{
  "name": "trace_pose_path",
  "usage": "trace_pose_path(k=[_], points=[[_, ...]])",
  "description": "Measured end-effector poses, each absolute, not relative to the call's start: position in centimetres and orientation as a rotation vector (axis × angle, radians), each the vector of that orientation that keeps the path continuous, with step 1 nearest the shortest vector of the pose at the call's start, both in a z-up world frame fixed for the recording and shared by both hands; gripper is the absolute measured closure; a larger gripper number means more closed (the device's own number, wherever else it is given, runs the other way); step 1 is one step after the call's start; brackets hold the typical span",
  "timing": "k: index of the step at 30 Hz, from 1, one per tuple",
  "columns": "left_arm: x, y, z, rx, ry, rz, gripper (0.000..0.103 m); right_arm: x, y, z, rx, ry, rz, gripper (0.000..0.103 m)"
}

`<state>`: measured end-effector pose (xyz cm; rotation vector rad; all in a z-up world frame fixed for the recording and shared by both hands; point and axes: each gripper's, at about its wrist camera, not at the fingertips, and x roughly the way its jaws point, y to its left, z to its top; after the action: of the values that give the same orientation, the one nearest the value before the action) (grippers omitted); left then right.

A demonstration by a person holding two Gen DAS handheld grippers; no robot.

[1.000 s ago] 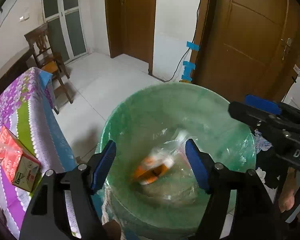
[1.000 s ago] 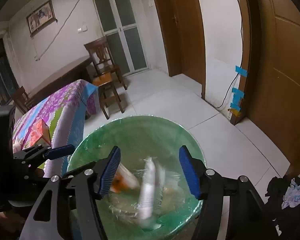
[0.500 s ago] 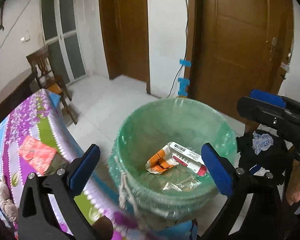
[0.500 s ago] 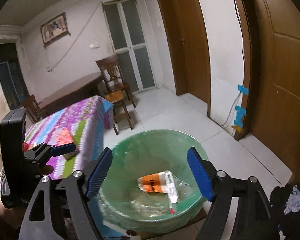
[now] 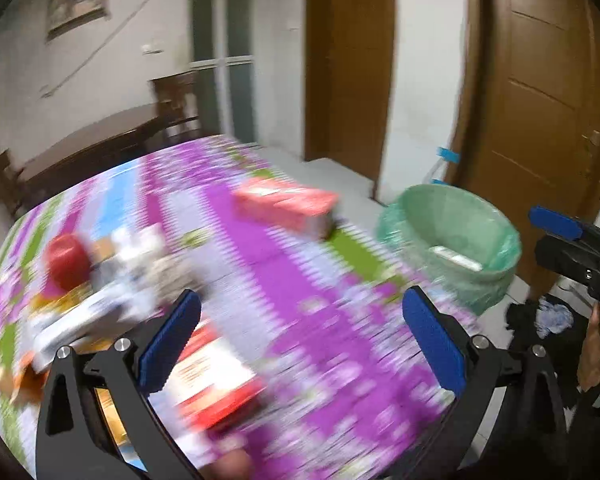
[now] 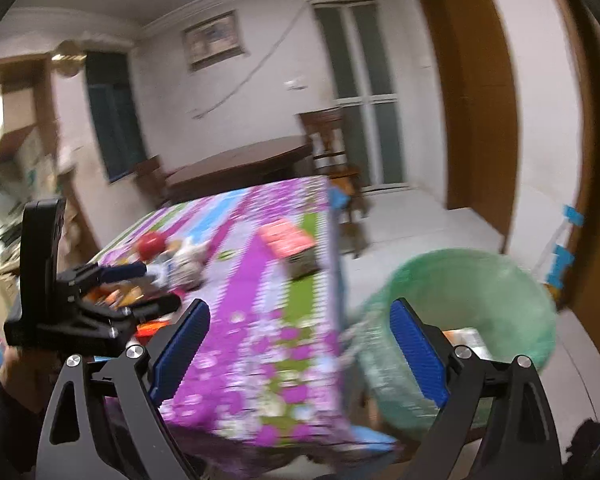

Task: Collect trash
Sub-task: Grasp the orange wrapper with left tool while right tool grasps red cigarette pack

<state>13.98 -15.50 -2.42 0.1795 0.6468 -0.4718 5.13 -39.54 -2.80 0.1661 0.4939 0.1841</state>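
The green-lined trash bin [image 5: 452, 240] stands on the floor just beside the table's far right corner, with a white package [image 5: 454, 258] lying inside. On the table [image 5: 284, 280], a pink box [image 5: 286, 206] lies near that corner and blurred litter [image 5: 100, 280] near the left edge. The left gripper [image 5: 300, 340] is wide apart and empty. The right gripper [image 6: 300, 348] has just been opening, nothing between its jaws.

Motion blur smears the printing on the red box [image 5: 288, 204] and the packets on the bench [image 5: 284, 280]; nothing is legible.
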Motion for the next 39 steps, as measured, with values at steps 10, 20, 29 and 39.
trace_pose_path(k=[10,20,29,39], points=[[14.6,1.5,-2.5,0.078,0.691,-0.164,0.015,6.5,-28.7,-3.7,0.124,0.562,0.392,0.012],[18.5,6.4,-4.6,0.144,0.798,-0.113,0.051,10.4,-21.3,-5.7,0.106,0.668,0.533,0.013],[19.9,7.1,-7.6,0.179,0.862,-0.118,0.06,13.9,-18.7,-8.4,0.072,0.76,0.515,0.023],[20.4,7.0,-8.0,0.166,0.867,-0.144,0.064,17.3,-16.0,-9.9,-0.02,0.802,0.427,0.028]])
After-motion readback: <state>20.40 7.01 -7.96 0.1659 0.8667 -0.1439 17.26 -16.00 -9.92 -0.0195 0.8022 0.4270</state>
